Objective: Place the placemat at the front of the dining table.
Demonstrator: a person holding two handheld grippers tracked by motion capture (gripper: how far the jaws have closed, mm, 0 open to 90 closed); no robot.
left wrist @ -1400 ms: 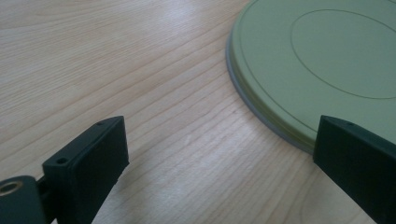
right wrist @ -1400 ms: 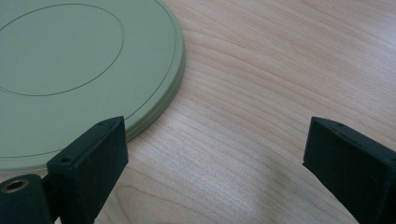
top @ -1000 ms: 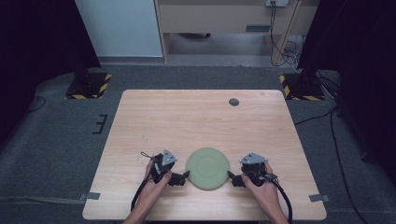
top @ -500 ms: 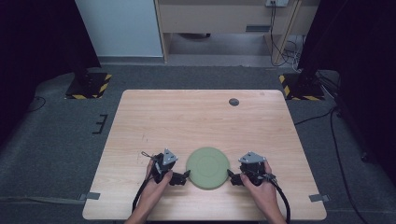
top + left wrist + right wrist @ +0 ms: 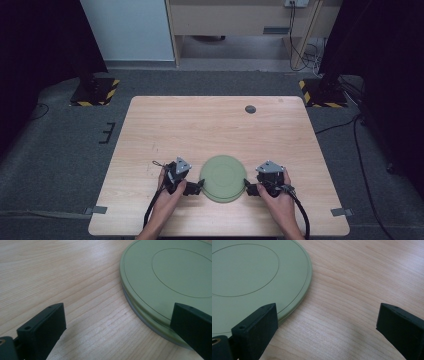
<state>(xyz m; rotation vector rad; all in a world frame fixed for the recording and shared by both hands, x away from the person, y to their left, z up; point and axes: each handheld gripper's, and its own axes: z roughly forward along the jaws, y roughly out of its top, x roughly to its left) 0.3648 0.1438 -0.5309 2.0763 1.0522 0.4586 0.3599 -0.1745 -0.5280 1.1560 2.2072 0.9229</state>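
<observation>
Lower centre of frame: green plates on desk; left tongs and right tongs flank them, both released.

Plates between left tool, right tool

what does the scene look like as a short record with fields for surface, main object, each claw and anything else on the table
surface: light wooden table
main object: round flat pale green disc near the table's front edge; the left gripper view shows a second, greyer layer under its rim
left claw: open, at the disc's left rim, one jaw by the edge
right claw: open, at the disc's right rim, not closed on it
hands: one hand holds each claw, coming in from the near side
other: small dark round spot near the far edge
</observation>
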